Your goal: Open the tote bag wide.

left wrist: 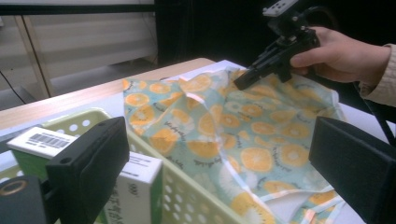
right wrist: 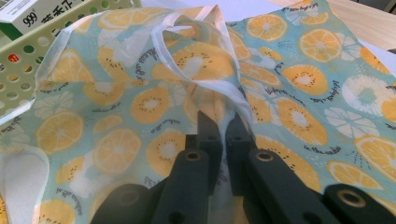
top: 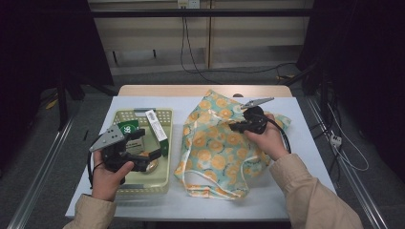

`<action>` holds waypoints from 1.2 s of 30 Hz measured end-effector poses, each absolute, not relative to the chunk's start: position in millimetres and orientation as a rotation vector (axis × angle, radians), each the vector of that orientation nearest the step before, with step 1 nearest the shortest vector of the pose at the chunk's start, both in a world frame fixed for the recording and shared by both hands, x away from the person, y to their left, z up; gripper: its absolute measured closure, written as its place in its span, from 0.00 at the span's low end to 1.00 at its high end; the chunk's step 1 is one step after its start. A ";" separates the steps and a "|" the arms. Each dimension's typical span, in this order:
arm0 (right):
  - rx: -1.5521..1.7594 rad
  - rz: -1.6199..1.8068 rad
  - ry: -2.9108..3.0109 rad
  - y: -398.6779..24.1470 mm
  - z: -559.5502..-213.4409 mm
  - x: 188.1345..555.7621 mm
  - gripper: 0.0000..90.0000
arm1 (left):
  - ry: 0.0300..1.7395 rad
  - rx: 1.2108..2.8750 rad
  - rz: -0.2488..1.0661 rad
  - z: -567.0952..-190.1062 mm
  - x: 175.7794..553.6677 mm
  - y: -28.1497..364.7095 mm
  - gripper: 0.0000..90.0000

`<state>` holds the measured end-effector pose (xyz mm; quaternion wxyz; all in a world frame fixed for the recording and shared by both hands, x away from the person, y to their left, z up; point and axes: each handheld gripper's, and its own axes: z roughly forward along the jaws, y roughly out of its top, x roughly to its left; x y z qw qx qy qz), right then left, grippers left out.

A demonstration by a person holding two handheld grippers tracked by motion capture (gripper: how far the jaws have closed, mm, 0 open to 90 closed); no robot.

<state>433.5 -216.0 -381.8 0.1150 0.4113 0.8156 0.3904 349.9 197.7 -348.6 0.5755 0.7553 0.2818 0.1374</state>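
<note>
Right gripper view: right claw [right wrist: 219, 128] clamped on a fold of the teal, orange-slice-printed fabric bag [right wrist: 140, 107] just ahead of its tips; left claw [top: 143, 148] apart over the pale green perforated plastic basket [top: 165, 183]; step judged bag-opening, next lifting the pinched layer.

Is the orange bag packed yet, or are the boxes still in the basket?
Not yet. The boxes still sit in the green basket. The right gripper is shut on the bag, lifting its fabric. The left gripper hovers open over the basket, holding nothing.
</note>
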 end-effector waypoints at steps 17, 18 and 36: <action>1.218 1.146 2.378 -218.0 -383.2 434.0 0.99 | 0.743 1.821 0.248 -361.0 380.4 208.9 0.04; 1.218 1.145 2.377 -218.1 -383.3 434.1 0.99 | 0.752 1.844 0.261 -362.3 383.5 210.2 0.04; 1.236 1.137 2.378 -219.6 -389.8 433.4 0.99 | 0.767 2.041 0.245 -386.7 396.7 207.9 0.06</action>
